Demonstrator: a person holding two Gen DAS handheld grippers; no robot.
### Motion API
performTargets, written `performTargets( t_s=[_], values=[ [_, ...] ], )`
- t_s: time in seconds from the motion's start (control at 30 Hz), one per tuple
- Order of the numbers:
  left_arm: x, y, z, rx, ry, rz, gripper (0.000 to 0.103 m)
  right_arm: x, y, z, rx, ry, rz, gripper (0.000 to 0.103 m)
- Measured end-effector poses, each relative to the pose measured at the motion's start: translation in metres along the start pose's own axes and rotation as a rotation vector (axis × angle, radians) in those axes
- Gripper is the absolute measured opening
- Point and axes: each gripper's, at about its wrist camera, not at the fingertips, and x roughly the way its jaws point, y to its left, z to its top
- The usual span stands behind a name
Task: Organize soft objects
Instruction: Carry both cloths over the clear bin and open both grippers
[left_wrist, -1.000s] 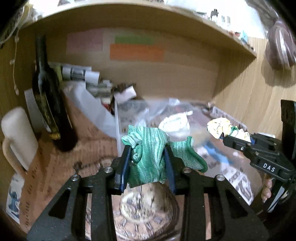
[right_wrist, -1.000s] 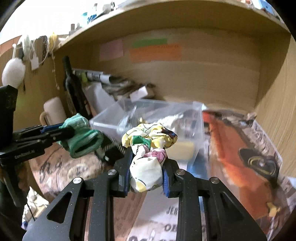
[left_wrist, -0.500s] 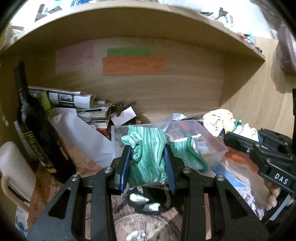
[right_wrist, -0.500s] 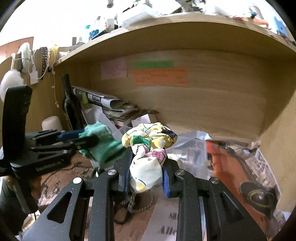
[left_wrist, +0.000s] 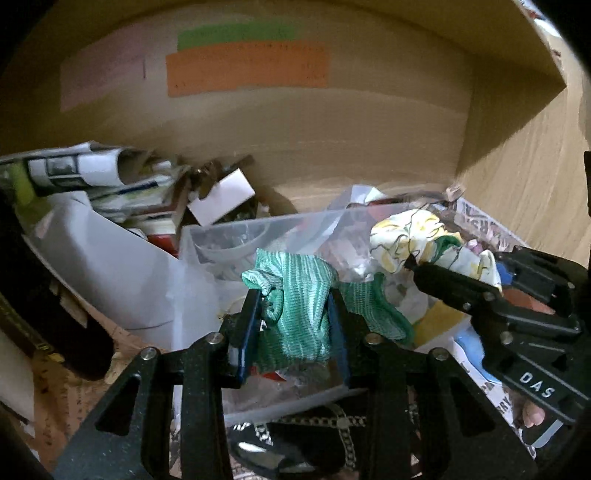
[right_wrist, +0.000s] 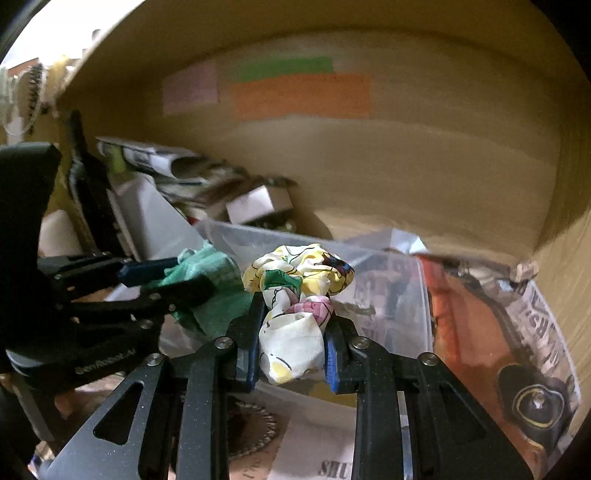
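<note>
Dim wooden shelf alcove (left_wrist: 369, 147) (perhaps plywood)

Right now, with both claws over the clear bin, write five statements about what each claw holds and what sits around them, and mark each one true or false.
1. The left claw is clamped on a green knitted cloth. True.
2. The right claw is empty. False: it grips a yellow and white patterned cloth.
3. A clear plastic bin lies ahead of both claws. True.
4. The orange paper strip on the back wall sits above the green strip. False: orange is below green.
5. A rolled newspaper lies at the back left of the shelf. True.
</note>
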Motion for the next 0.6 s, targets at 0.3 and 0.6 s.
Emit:
performTargets(
  t_s=[0.3,0.6],
  values=[
    [0.010,-0.007,-0.002,0.032,0.012,0.005,0.045,0.018,-0.011,-0.008,0.018,0.080,-0.025,0.026],
    [-0.005,0.002,-0.001,-0.006,-0.024,-0.003,0.064,0.007,-0.012,-0.007,0.018,0.048,-0.050,0.058]
  ],
)
